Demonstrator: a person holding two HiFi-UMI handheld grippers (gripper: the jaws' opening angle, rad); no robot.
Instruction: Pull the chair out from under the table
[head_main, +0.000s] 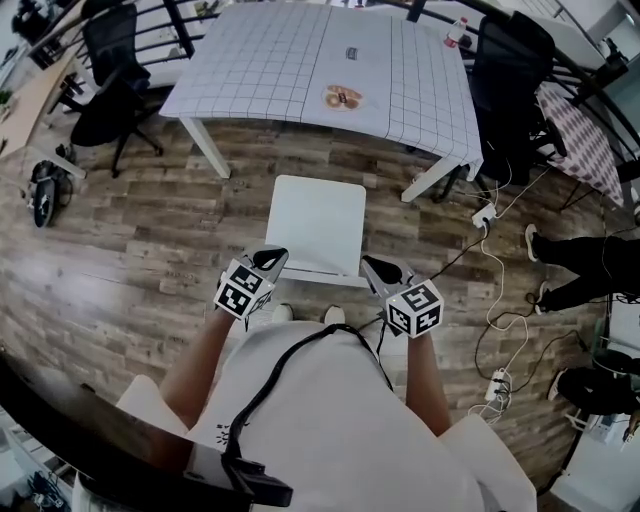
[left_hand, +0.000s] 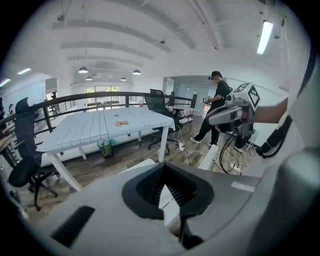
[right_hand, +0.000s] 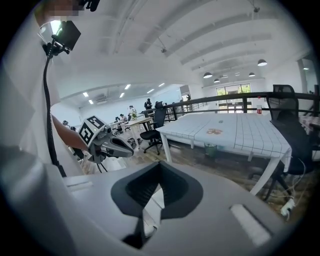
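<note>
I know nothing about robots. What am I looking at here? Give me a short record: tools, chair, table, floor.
left tongs: shut, tip at the near edge of the white chair
right tongs: shut, tip at that same edge
grip: cannot tell whether either pair pinches the chair
white chair: stands clear of the table, between it and the person
table: white checked cover, with a small orange item on it
floor: wood boards, with white cables on the right
</note>
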